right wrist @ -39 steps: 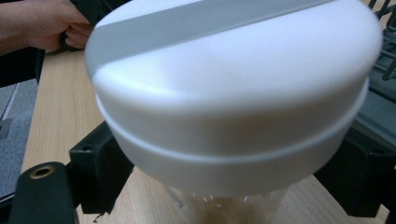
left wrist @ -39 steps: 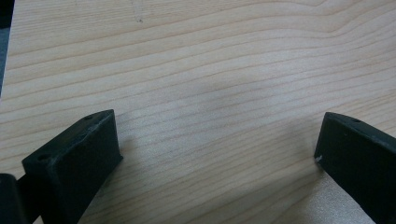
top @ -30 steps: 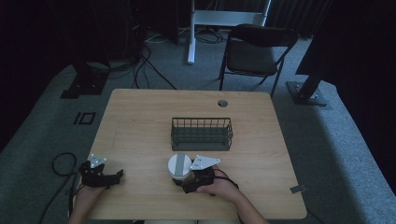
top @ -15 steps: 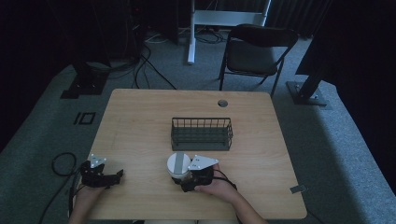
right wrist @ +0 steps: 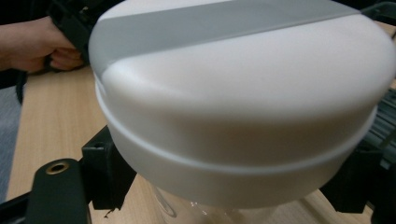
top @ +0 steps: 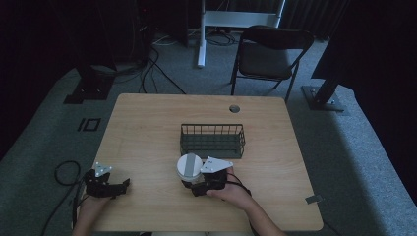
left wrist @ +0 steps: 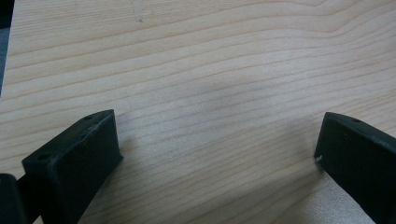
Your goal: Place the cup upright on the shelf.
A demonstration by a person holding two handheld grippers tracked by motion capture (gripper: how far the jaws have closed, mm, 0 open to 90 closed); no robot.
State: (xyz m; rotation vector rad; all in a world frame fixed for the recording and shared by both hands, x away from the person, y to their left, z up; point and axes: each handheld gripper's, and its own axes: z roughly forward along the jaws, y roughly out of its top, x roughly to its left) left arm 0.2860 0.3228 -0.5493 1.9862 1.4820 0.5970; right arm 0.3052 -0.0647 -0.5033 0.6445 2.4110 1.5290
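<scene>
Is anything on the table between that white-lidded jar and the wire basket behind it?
Nothing visible. The white-lidded jar, held in the right gripper, sits just in front of the wire basket, with bare table between them.

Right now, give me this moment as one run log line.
right tongs: shut on white-lidded clear jar | left tongs: open, nothing between | dark wire basket: behind jar | light wooden table
</scene>
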